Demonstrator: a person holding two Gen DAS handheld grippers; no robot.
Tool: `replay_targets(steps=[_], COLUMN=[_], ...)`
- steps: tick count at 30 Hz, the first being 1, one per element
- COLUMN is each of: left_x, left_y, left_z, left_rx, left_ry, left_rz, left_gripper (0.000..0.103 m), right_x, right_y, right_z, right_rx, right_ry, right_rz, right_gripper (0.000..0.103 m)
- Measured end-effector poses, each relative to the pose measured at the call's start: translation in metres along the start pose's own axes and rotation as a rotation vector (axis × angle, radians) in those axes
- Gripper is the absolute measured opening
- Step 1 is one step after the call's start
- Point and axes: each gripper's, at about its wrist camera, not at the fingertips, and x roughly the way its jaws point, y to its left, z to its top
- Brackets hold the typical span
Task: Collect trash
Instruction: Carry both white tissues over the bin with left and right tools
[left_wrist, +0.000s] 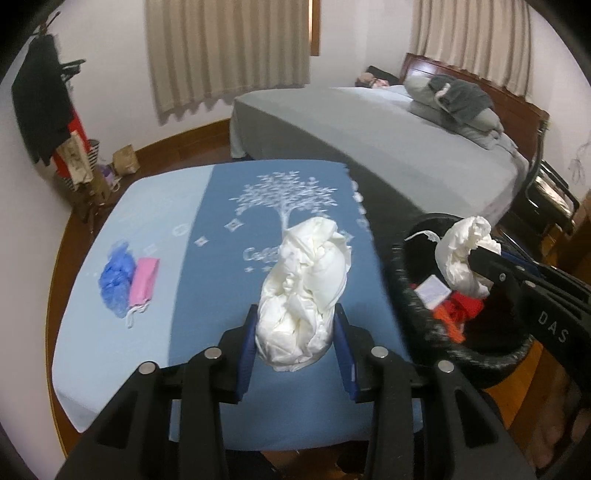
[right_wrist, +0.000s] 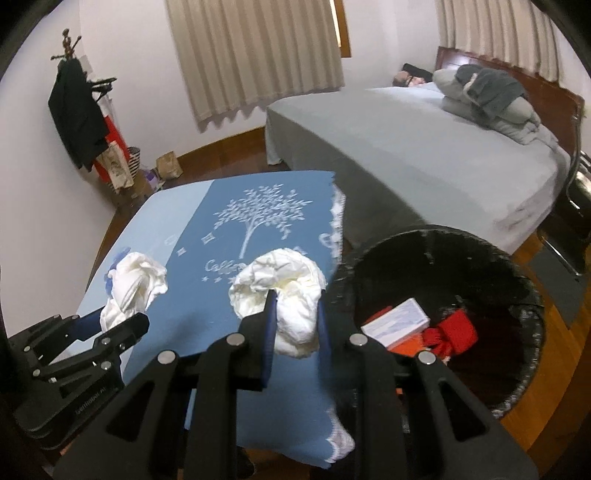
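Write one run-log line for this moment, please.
left gripper: shut on white wad, over table | right gripper: shut on white wad, beside black bin | on table: blue bag, pink pack

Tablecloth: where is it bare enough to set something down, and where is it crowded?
Bare: the dark blue tree panel and the pale strip beyond the blue bag and pink packet. Crowded: the right edge, where the right gripper holds white wad beside the black bin.

"DAS" on right gripper (left_wrist: 476, 258)
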Motion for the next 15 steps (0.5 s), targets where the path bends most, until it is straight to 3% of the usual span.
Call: replay_targets(steps=[15], left_x=[0.019], left_y=[-0.095], left_z=[0.010], left_rx=[0.084], left_ry=[0.023], left_rz=[-0.088], left_gripper=[0.038], right_x=[-0.025], right_y=[-0.088], right_z=[-0.004], right_rx=[0.073], right_ry=[-0.032], right_rz=[-0.103], right_gripper=[0.020])
